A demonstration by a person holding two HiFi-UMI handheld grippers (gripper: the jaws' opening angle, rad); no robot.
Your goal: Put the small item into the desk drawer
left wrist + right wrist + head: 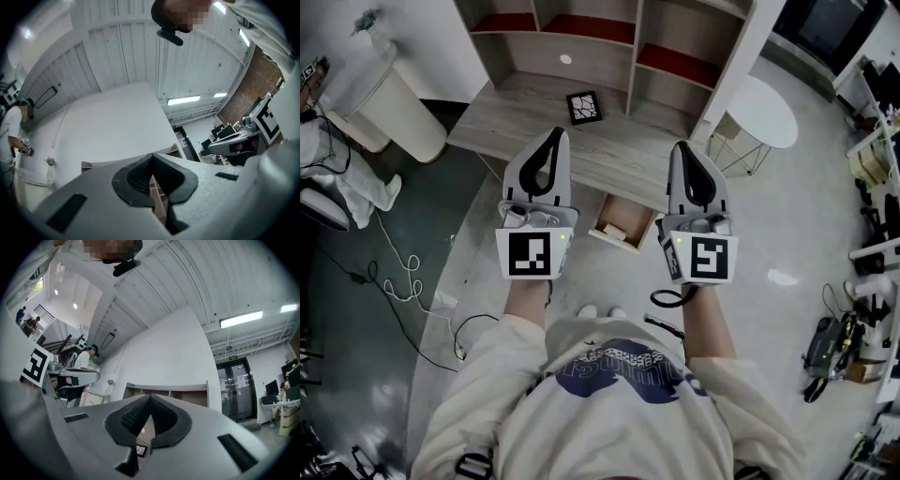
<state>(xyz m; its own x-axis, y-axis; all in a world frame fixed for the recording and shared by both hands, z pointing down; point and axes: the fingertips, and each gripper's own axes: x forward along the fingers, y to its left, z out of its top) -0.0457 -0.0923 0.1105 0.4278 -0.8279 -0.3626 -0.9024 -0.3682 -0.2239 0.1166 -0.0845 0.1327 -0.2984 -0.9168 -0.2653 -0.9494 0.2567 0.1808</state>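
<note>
A small black square item with a white pattern (584, 107) lies on the wooden desk (516, 112), below the shelves. Through the gap under the right jaws, the small item (139, 450) shows again. Under the desk's front edge the drawer (612, 243) stands pulled open, with a pale object inside. My left gripper (556, 133) is held up over the desk's front edge with its jaws shut and nothing between them. My right gripper (682, 146) is level with it, above the drawer's right side, also shut and empty. Both gripper views look up at the ceiling and the shelf unit.
A shelf unit (581, 28) with red-lined compartments stands on the desk. A white bin (394, 108) stands at the left, a round white table (766, 111) at the right. Cables (403, 277) trail on the floor at the left. A person in white (333, 164) is at the far left.
</note>
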